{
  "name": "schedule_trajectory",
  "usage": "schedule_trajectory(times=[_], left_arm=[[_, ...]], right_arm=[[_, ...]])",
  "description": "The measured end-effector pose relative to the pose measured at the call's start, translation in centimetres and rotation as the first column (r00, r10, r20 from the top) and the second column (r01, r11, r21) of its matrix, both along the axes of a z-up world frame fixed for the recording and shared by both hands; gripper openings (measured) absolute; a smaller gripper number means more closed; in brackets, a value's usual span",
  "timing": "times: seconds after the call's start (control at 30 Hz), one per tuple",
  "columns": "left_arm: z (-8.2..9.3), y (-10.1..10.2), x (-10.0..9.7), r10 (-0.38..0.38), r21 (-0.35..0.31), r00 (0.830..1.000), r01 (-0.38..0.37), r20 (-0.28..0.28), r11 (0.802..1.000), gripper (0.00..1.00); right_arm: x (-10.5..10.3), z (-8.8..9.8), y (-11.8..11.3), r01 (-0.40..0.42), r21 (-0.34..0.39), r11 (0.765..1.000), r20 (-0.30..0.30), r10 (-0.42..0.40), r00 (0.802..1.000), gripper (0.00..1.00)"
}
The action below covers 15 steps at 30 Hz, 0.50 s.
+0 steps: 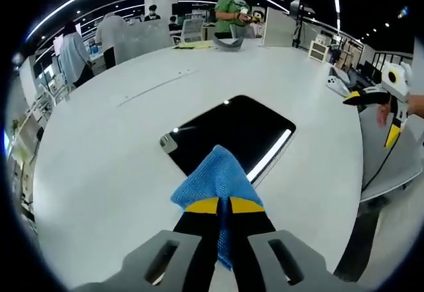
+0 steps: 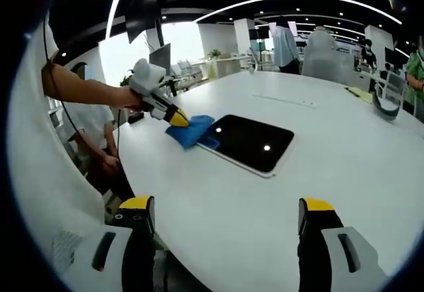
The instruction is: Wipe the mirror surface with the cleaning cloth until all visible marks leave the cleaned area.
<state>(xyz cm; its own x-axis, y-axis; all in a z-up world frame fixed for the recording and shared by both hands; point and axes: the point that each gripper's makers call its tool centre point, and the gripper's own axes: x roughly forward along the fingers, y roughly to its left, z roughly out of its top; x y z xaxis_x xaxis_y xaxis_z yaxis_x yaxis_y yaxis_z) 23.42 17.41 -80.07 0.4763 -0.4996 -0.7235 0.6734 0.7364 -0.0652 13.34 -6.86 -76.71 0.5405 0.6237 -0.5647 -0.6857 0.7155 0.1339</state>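
The left gripper (image 1: pixel 223 205) has its two yellow-tipped jaws pressed close together on a blue cleaning cloth (image 1: pixel 215 183), which bunches up between them and spreads forward onto the near corner of the mirror (image 1: pixel 233 136). The mirror is a dark, rounded rectangle with a pale frame, lying flat on the white table (image 1: pixel 119 166); it reflects ceiling lights as a bright strip along one edge and a few small dots. In the right gripper view the same left gripper (image 2: pixel 179 119) comes in from the left, held by a person's bare hand (image 2: pixel 126 97), with the cloth (image 2: pixel 193 130) sitting on the mirror's (image 2: pixel 252 141) corner nearest that hand. The right gripper (image 2: pixel 226 209) hangs over the table's (image 2: pixel 225 212) near edge, well apart from the mirror, its jaws spread wide with nothing between them. In the left gripper view the right gripper (image 1: pixel 377 110) shows off to the right, past the table's edge, with a hand behind it. Whether any marks lie on the glass is hard to say, since the reflections hide the surface detail. At the far end of the table a person in a green top (image 1: pixel 233 12) stands, and other people (image 1: pixel 73 53) stand at desks to the left.
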Motion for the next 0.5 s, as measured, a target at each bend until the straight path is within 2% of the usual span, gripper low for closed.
schedule_trajectory(times=[0.27, 0.5], left_arm=[[1.5, 1.0, -1.9, 0.007, -0.002, 1.000, -0.007, 0.029, 1.000, 0.01], [1.6, 1.7, -3.4, 0.012, -0.002, 1.000, -0.012, 0.023, 1.000, 0.01]], right_arm=[[0.3, -0.1, 0.4, -0.015, 0.000, 1.000, 0.003, 0.015, 1.000, 0.89], [0.3, 0.0, 0.7, -0.025, 0.005, 1.000, 0.006, 0.025, 1.000, 0.89]])
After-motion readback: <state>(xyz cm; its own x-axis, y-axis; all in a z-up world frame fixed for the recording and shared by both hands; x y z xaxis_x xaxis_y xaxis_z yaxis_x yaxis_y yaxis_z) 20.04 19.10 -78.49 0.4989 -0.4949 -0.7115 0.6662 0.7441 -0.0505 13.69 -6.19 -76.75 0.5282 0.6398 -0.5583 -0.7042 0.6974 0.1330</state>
